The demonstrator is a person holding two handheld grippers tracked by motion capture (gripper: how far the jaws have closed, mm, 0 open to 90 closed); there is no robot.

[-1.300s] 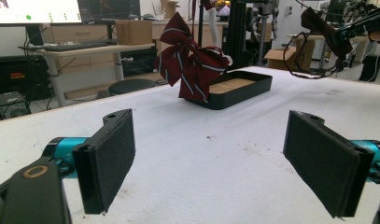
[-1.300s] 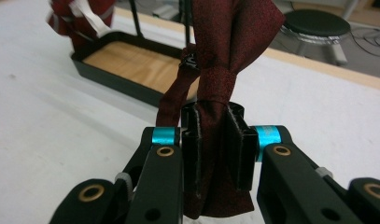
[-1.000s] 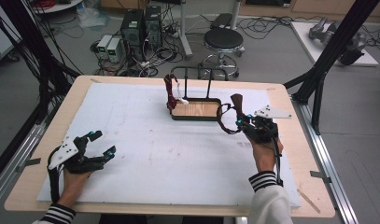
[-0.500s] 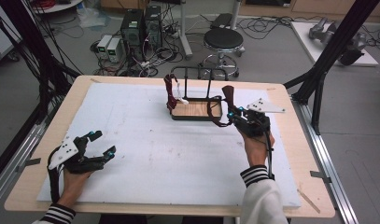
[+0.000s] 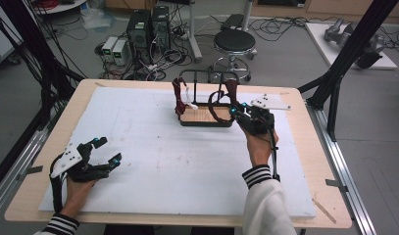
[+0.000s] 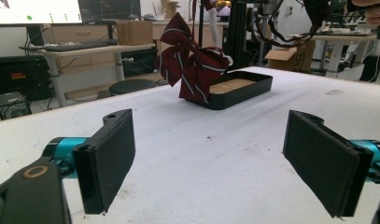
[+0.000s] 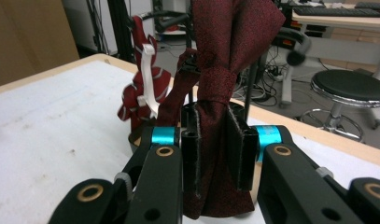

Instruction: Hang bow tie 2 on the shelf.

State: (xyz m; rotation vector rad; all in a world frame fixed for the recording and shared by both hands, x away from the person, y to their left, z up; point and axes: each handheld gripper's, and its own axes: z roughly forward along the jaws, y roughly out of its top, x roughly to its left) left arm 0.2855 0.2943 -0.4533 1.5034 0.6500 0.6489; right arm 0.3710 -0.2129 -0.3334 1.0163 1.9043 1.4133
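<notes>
Clenched in the right tool (image 7: 211, 140), a dark red bow tie (image 7: 225, 60) is held above the black tray (image 5: 207, 122), and is best lowered slowly beside the striped bow (image 6: 192, 63), while the left tool (image 6: 225, 163) rests released on the counter (image 5: 153, 161).

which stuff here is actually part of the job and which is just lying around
Part of the job:
- dark red bow tie, clamped in the right gripper
- striped bow tie, hanging at the rack
- black rack with its wooden-floored tray
- left gripper, jaws open, resting on the white mat

Just lying about:
- stool
- computer towers
- floor cables
</notes>
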